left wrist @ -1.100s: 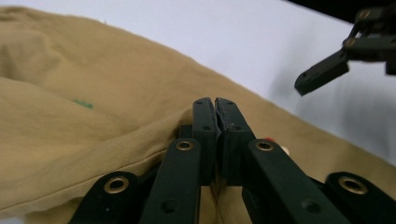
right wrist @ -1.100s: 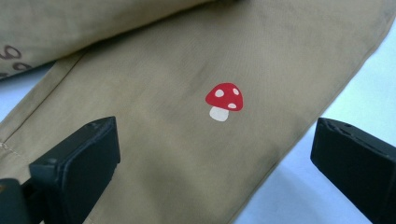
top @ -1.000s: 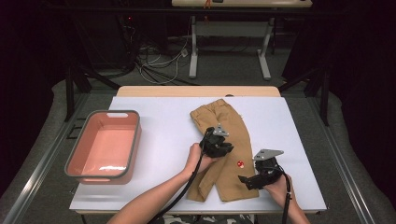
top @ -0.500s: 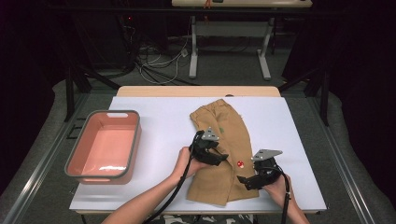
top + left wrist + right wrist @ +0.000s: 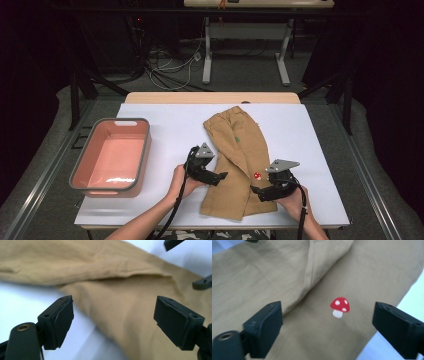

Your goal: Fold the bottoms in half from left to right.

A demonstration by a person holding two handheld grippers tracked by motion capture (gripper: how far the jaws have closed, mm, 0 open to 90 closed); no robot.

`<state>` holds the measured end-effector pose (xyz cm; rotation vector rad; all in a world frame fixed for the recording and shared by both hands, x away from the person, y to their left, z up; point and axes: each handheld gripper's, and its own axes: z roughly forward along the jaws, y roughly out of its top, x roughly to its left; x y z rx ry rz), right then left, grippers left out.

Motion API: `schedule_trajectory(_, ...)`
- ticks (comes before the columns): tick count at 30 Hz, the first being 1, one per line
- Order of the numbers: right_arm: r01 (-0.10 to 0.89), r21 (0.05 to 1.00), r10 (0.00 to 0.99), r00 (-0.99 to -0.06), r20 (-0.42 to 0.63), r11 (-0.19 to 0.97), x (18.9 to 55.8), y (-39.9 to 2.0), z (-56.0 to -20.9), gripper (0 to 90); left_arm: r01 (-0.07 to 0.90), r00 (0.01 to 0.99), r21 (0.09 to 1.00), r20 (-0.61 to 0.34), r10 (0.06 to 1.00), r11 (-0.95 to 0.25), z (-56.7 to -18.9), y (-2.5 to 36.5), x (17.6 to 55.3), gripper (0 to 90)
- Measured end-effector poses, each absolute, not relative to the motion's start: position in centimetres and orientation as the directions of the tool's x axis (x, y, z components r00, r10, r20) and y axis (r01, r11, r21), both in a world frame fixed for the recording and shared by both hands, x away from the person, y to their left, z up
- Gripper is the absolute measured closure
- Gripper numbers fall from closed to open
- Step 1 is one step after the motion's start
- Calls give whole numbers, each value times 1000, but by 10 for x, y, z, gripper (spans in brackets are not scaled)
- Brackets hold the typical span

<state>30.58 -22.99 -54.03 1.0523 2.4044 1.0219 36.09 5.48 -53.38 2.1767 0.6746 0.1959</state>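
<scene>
A pair of tan trousers [image 5: 240, 145] lies flat on the white table [image 5: 310, 140], waistband away from the person and a red mushroom print [image 5: 257, 175] on the right leg. My left gripper [image 5: 221, 176] hovers at the left leg's edge. Its jaws have just been opening and stand open, with cloth [image 5: 130, 322] under the gap and nothing pressed between the pads. My right gripper [image 5: 256, 190] sits over the right leg, open. Its jaws have just been closing a little, with the mushroom print [image 5: 340, 307] in line with the gap [image 5: 328, 310].
A pink tub [image 5: 145, 150] with a grey rim stands at the table's left side. Two black fingertips [image 5: 172, 243] of the other gripper show at the top right of the left gripper view. Dark floor, cables and table legs lie beyond the far edge.
The left gripper has drawn back from the trousers' middle toward the left and the person, and its jaws have gone from shut to open. The right hand has stayed put.
</scene>
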Motion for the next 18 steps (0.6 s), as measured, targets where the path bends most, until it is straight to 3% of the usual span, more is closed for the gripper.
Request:
schedule_trajectory(3,481,730,733,-679,-40,485,307,-222,-539,184,405,834,752,-71,547,-520,-535,65,359,153)
schedule_trajectory(6,468,728,730,-681,-65,501,309,-210,-540,308,413,824,754,-70,563,-511,-535,76,356,145)
schedule_trajectory(12,453,719,730,-675,-111,527,313,-192,-543,732,435,803,738,-59,593,-515,-539,96,350,140)
schedule_trajectory(14,438,735,730,-673,-114,518,312,-190,-541,837,436,798,737,-52,600,-517,-541,101,348,137)
schedule_trajectory(18,433,763,745,-660,-94,480,311,-191,-531,880,448,788,730,-50,614,-517,-542,110,346,130)
